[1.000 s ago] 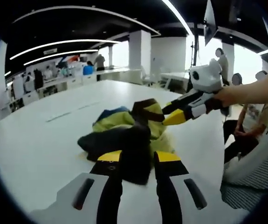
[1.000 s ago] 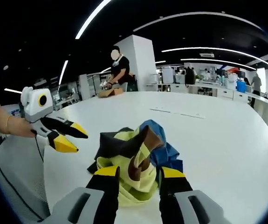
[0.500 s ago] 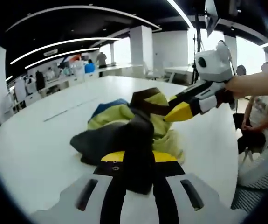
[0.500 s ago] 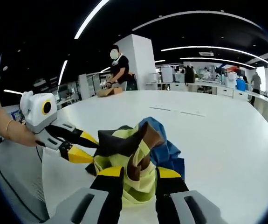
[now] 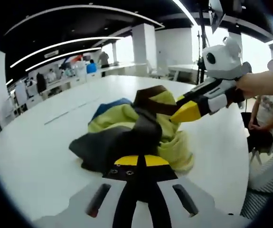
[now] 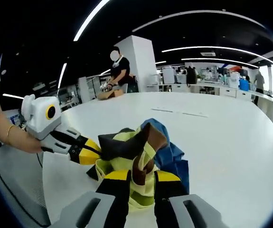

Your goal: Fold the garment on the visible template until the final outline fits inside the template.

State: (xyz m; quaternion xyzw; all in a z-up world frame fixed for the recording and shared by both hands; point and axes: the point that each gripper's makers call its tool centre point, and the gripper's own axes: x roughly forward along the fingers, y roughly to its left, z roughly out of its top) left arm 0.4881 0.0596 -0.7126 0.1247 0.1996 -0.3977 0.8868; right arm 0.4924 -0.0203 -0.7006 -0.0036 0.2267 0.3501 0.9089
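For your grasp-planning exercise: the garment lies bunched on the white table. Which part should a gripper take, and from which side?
Probably the raised brown-edged fold at the top of the garment, approached from the open table side opposite the dark flap. It stands up above the heap as a thin free edge, so jaws could close around it without dragging the layers beneath.

The garment (image 5: 127,130) lies bunched in a heap on the desk (image 5: 41,142), near its edge. The left claw (image 5: 142,161) is at one side of the heap, and the right claw (image 6: 136,176) is at the opposite side. Seated people (image 5: 264,118) are beyond the desk edge.
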